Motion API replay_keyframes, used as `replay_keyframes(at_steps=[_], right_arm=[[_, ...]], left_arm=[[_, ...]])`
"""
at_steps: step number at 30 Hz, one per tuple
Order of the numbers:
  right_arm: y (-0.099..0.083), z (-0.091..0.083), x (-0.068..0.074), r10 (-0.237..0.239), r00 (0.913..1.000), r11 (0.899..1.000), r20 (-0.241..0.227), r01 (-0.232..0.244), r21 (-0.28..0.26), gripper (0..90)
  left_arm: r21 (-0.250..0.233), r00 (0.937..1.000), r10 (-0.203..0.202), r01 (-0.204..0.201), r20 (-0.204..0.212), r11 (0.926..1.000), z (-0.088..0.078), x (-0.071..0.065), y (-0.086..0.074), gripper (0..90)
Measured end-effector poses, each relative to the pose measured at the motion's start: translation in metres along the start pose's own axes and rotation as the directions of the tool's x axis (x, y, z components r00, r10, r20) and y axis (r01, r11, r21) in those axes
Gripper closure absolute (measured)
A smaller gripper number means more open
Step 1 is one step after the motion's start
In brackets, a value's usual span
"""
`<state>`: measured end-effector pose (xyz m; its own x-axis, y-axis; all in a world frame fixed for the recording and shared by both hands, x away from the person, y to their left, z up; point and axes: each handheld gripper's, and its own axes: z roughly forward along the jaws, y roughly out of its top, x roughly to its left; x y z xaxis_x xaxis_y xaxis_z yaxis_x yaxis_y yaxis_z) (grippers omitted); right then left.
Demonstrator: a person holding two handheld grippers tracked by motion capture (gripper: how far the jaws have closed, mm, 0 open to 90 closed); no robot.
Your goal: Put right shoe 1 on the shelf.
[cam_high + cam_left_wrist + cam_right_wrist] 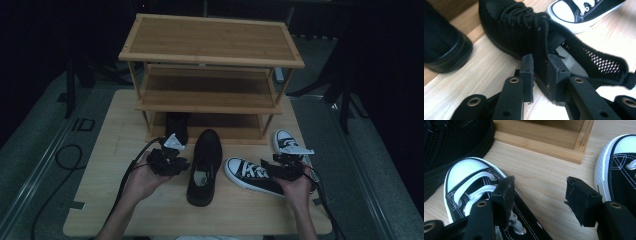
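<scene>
Judging from the table, we have one black shoe [176,126] stored on the rack's [210,102] bottom shelf, while our left gripper [540,75], jaws partly apart, straddles the second black mesh shoe [205,165] without pinching, and the right gripper [540,200] gapes over two unstored sneakers [250,175].

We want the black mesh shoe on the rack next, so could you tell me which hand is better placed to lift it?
Left, probably. The left gripper already straddles the mesh shoe at its collar, jaws part open. The right gripper sits open over a sneaker.

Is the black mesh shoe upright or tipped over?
Upright: the black mesh shoe rests sole-down on the table, its opening facing up, laces on top.
</scene>
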<state>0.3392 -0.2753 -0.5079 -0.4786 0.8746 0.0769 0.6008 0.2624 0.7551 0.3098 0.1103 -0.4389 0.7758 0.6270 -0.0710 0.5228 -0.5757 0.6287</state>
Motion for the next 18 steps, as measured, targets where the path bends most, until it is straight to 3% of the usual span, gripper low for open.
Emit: replay_keyframes(at_steps=[8, 11, 14, 18], right_arm=[[0.0, 0.0, 0.0, 0.0, 1.0, 1.0, -0.001, 0.0, 0.0, 40.2], [0.0, 0.0, 0.0, 0.0, 1.0, 1.0, -0.002, 0.0, -0.001, 40.2], [0.0, 0.0, 0.0, -0.002, 1.0, 1.0, -0.004, 0.002, -0.002, 40.2], [0.0, 0.0, 0.0, -0.001, 1.0, 1.0, -0.004, 0.001, -0.004, 40.2]], left_arm=[[0.05, 0.9996, 0.025, -0.025, 0.01, 0.9984, 0.02, -0.008, 0.022, 66.8], [0.104, 0.9992, 0.02, -0.016, -0.036, 0.9945, 0.033, -0.009, 0.031, 67.0], [0.152, 0.9973, 0.009, 0.002, -0.073, 0.9884, 0.045, -0.006, 0.034, 71.7], [0.161, 0.9977, 0.008, 0.003, -0.067, 0.987, 0.045, -0.007, 0.035, 81.7]])
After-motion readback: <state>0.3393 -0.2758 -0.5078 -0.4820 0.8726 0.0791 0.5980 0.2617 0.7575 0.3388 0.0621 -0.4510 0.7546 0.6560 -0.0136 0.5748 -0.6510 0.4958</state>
